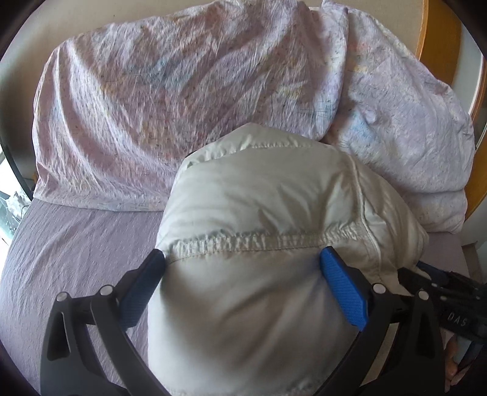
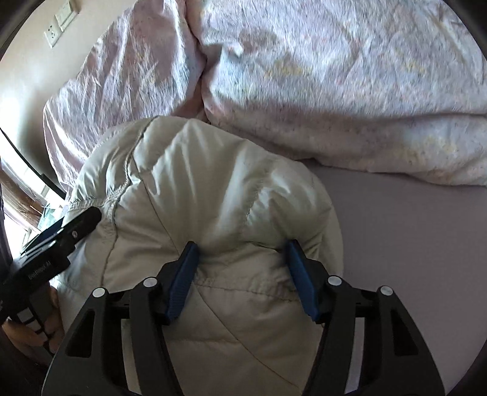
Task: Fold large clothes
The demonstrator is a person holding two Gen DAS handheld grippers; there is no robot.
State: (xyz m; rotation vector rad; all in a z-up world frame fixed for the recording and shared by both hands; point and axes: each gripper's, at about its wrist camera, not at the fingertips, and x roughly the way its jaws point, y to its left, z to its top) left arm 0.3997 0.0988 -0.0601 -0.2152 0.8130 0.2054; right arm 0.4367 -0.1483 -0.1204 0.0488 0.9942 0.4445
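A puffy off-white quilted jacket (image 1: 258, 213) lies bundled on the lilac bed sheet (image 1: 76, 243). My left gripper (image 1: 243, 259) has its blue pads spread wide with the jacket's padded bulk bulging between them, against both pads. My right gripper (image 2: 240, 249) likewise straddles a thick fold of the jacket (image 2: 213, 189), pads against the fabric on both sides. The right gripper's black body shows at the right edge of the left wrist view (image 1: 450, 292). The left gripper's body shows at the left of the right wrist view (image 2: 61, 237).
Two crumpled patterned pillows (image 1: 182, 91) (image 2: 350, 91) lie just beyond the jacket against the wall. A wooden headboard edge (image 1: 438, 33) is at the far right. Wall switches (image 2: 61, 24) are at upper left. Bare sheet (image 2: 411, 243) lies to the right.
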